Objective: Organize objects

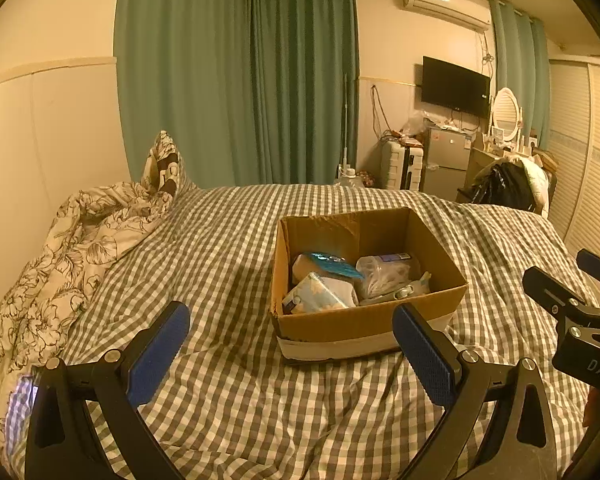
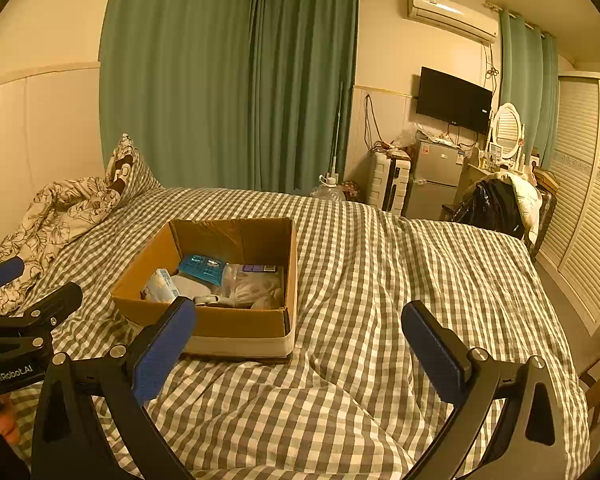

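Each gripper (image 1: 292, 352) (image 2: 296, 350) is black-framed, with blue textured pads (image 1: 160, 354), silver screws and white lettering.

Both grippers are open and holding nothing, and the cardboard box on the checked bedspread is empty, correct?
Not quite. The cardboard box is not empty: the left wrist view shows packets inside it, including a blue packet and a clear plastic bag. The rest holds: the left gripper and right gripper are open and holding nothing, and the box sits on the checked bedspread.

Left gripper (image 1: 292, 354) jaws spread before filled cardboard box (image 1: 364, 320).
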A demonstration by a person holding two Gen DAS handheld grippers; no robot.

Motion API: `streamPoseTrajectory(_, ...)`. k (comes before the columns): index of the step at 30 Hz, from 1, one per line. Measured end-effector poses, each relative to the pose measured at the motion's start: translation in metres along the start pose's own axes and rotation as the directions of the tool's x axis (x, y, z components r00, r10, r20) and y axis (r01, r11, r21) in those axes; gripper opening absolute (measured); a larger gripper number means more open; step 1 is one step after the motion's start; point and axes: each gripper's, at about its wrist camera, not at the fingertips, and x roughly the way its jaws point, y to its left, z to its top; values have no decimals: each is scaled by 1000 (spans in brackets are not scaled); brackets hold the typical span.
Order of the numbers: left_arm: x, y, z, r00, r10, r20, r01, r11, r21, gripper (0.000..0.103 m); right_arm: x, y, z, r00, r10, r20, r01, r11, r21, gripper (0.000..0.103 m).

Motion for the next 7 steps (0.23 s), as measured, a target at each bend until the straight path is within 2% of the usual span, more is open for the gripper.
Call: streamPoseTrajectory(7,1,8,-2,1000,2,-9,-3,999,-44,103,1,0,-2,1000,1,-3,-1,1000,-1,103)
